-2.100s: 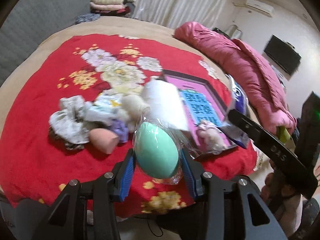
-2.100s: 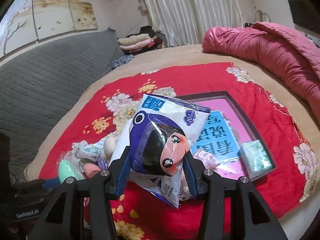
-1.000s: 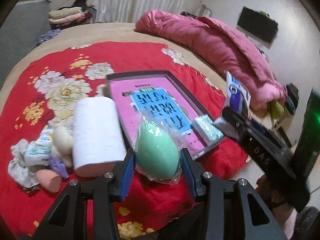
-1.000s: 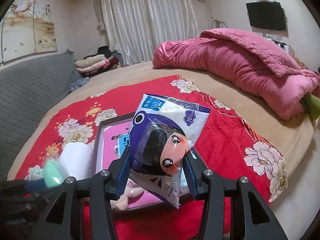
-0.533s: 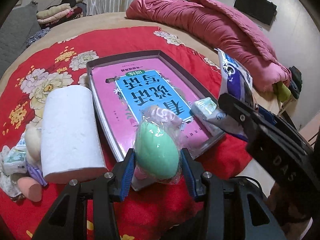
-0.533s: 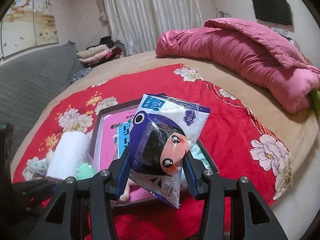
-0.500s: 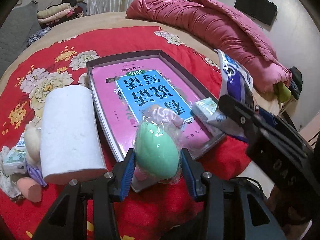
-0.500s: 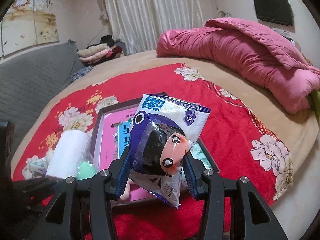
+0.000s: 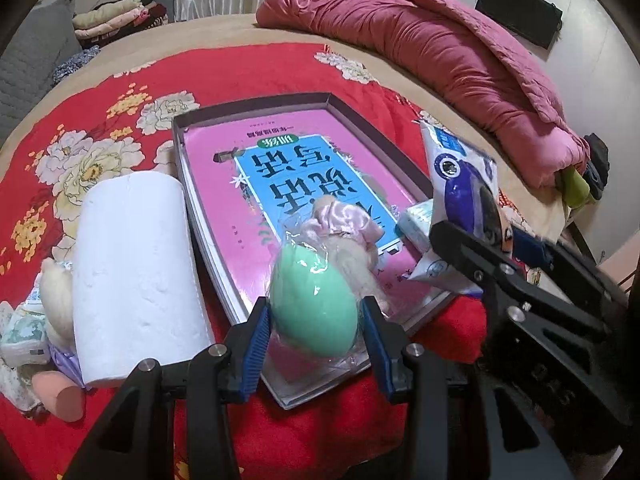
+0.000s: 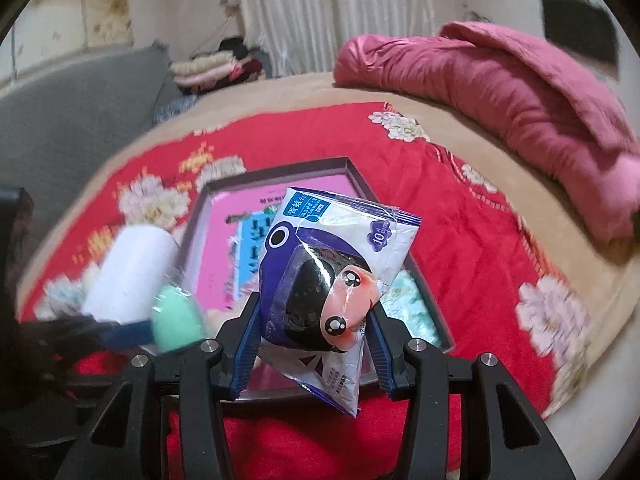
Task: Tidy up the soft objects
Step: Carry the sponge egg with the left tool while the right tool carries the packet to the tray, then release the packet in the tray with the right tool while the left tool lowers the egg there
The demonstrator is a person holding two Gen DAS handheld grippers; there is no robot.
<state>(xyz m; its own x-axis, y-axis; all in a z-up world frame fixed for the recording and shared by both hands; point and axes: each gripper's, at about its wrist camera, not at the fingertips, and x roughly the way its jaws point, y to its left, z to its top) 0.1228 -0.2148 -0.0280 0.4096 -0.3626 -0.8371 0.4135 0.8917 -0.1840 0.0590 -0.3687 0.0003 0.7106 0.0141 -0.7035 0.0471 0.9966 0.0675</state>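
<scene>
1. Both grippers have dropped closer to the tray (image 9: 404, 168); left gripper (image 9: 316, 340) still clenches the green sponge (image 9: 314, 304) between its fingers over the tray's near corner.
2. Right gripper (image 10: 314, 344) grasps the wipes pack (image 10: 332, 276), which hides the tray beyond its fingers; that view is blurred.

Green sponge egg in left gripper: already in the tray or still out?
Out. The green sponge egg, in its clear wrapper, is clamped between the left gripper pads, above the tray near edge, not resting inside.

My two wrist cameras look steeply down, close over the bed (image 9: 248, 32); both share the shallow box (image 9: 256, 110) (image 10: 276, 172).
</scene>
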